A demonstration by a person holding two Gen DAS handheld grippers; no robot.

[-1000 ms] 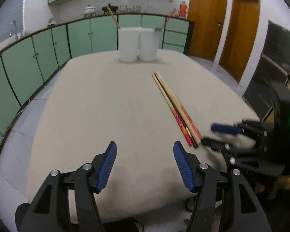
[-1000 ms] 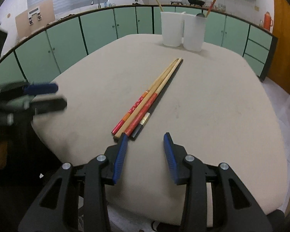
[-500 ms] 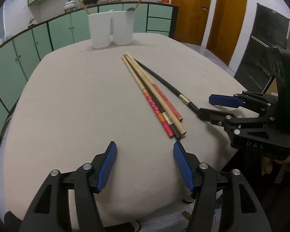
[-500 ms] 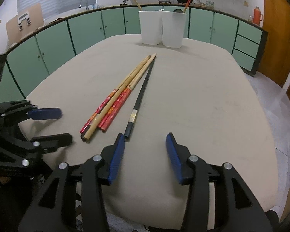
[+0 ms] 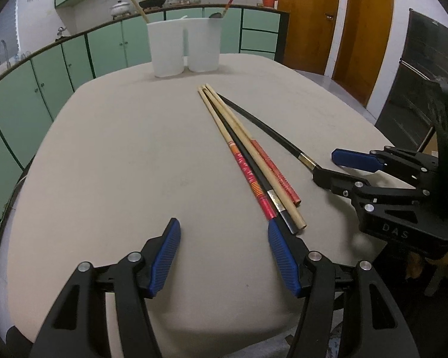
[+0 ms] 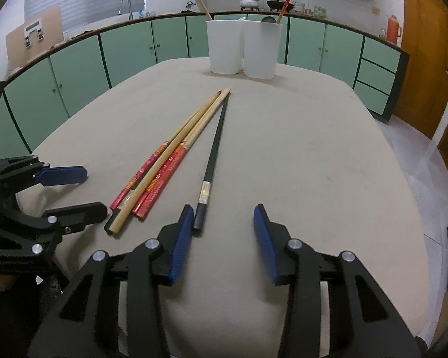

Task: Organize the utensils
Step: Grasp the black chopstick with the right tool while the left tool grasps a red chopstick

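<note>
Right gripper [image 6: 221, 232]: blue-padded jaws part-open and just now narrowing a little, nothing clamped. The butt of the lone black lacquered chopstick with a silver band [image 6: 213, 152] lies against the inner face of its left pad [image 6: 180, 240]; pad contact is probable, but the fisheye view leaves it unsure. Left gripper [image 5: 224, 256]: jaws wide, empty, hovering over bare tabletop just short of the bundle's near ends.

Work: a fanned bundle of long chopsticks [image 5: 248, 161] on the beige cloth-covered table [image 5: 119, 155]. It holds 2 red-patterned sticks, 1 plain pale wooden stick and, I think, a 2nd black one tucked among them. Tips converge toward the far end. Destination, judged: 2 white plastic holder cups [image 6: 243, 49] at the far edge, touching each other, each already holding utensils.

Handling, judged: light, stiff, thin rods. The lacquered black one likely slippery and prone to roll or pivot under the pads. Best hold near the thick butt end, across the shaft, 1 stick at a time. A hold far from the middle lets the tip droop or swing.
</note>
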